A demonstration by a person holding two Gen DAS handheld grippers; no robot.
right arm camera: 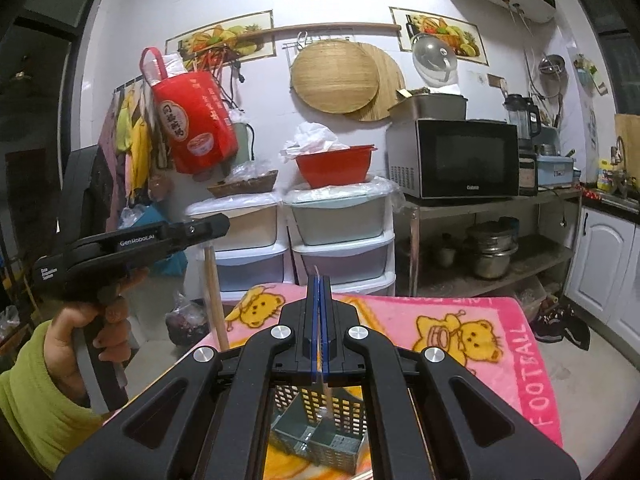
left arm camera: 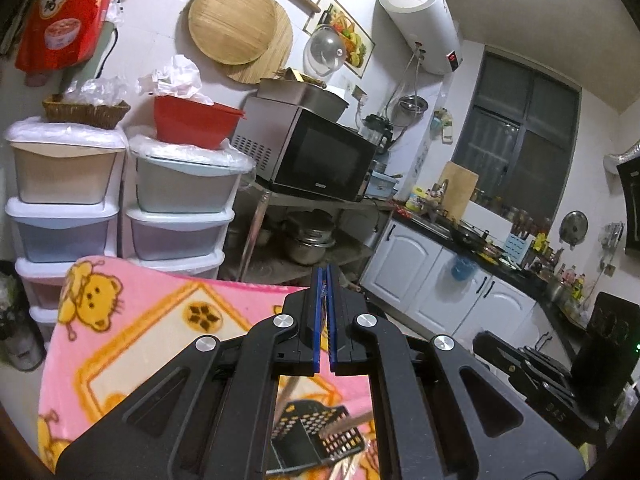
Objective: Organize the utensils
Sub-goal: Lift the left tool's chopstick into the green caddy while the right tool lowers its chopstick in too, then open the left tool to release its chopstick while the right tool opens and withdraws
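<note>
My left claw (right arm camera: 216, 224) is showing "GenRobot.AI" along its side. The pink blanket (right arm camera: 500, 340) is reading "FOOTBALL" on its border. The microwave (right arm camera: 452, 160) is carrying a small brand mark, too small for me to read.

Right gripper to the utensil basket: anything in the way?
Nothing visible. The right gripper is shut on what looks like a chopstick, which hangs straight over the perforated utensil basket on the pink blanket.
</note>
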